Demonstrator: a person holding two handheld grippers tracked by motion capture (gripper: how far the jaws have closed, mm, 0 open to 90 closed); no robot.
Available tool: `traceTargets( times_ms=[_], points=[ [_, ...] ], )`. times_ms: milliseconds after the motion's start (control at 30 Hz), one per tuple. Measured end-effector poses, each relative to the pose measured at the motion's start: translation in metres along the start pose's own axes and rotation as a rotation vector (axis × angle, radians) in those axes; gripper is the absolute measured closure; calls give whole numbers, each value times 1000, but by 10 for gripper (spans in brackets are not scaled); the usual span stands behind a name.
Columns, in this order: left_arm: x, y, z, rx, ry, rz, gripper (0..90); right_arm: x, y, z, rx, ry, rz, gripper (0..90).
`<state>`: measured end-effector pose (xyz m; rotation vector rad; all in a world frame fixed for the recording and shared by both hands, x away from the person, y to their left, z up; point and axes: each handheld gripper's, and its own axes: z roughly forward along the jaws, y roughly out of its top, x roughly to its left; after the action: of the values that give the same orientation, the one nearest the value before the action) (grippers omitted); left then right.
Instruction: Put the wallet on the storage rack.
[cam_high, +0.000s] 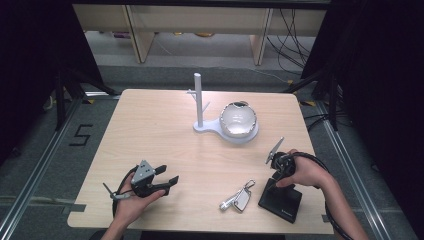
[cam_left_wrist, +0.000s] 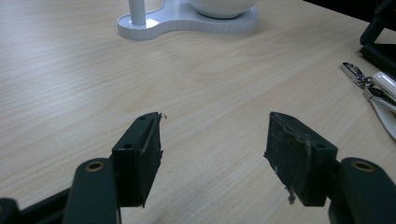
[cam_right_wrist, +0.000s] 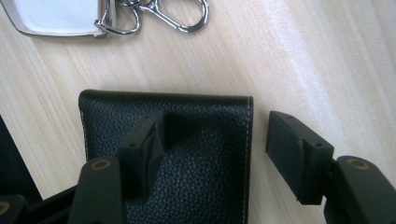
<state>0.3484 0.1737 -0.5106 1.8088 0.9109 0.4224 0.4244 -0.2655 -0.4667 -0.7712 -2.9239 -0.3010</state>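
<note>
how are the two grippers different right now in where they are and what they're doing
The left gripper sits over bare tabletop at the near left, nothing between its jaws; the right gripper is down at the black leather wallet by the near right edge, one jaw over the leather, the other just past its stitched edge. The left one points towards the white stand; the right one points steeply down. Both are open and hand-held.

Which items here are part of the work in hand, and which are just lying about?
In hand: right gripper, jaws open, straddling one edge of the black leather wallet.

Lying about: keyring with white fob, white stand with pegs, white bowl on its base; left gripper open over bare table.
</note>
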Motion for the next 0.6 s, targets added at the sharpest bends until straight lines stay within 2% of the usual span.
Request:
traceTargets(
  times_ms=[100,133,233,267,333,367,433,467,500,600],
  points=[
    [0,0,0,2,-1,2,352,-1,2,3,12,9,8,380],
    [-1,0,0,2,2,-4,352,-1,3,2,32,8,34,379],
    [0,-1,0,2,2,-4,352,-3,4,4,19,22,7,378],
    [0,-1,0,3,5,-3,352,-4,4,5,36,31,33,375],
    [0,0,0,3,8,-3,352,-6,4,6,30,38,23,372],
    [0,-1,0,3,6,-3,352,-6,4,6,46,40,54,370],
    [0,-1,0,3,6,-3,352,-9,5,7,48,59,47,369],
    [0,-1,0,3,6,-3,352,-8,5,6,57,54,74,376],
    [0,-1,0,3,5,-4,352,-9,6,6,58,72,55,439],
    [-1,-1,1,4,-1,-2,352,-9,8,7,71,85,42,448]
  ],
)
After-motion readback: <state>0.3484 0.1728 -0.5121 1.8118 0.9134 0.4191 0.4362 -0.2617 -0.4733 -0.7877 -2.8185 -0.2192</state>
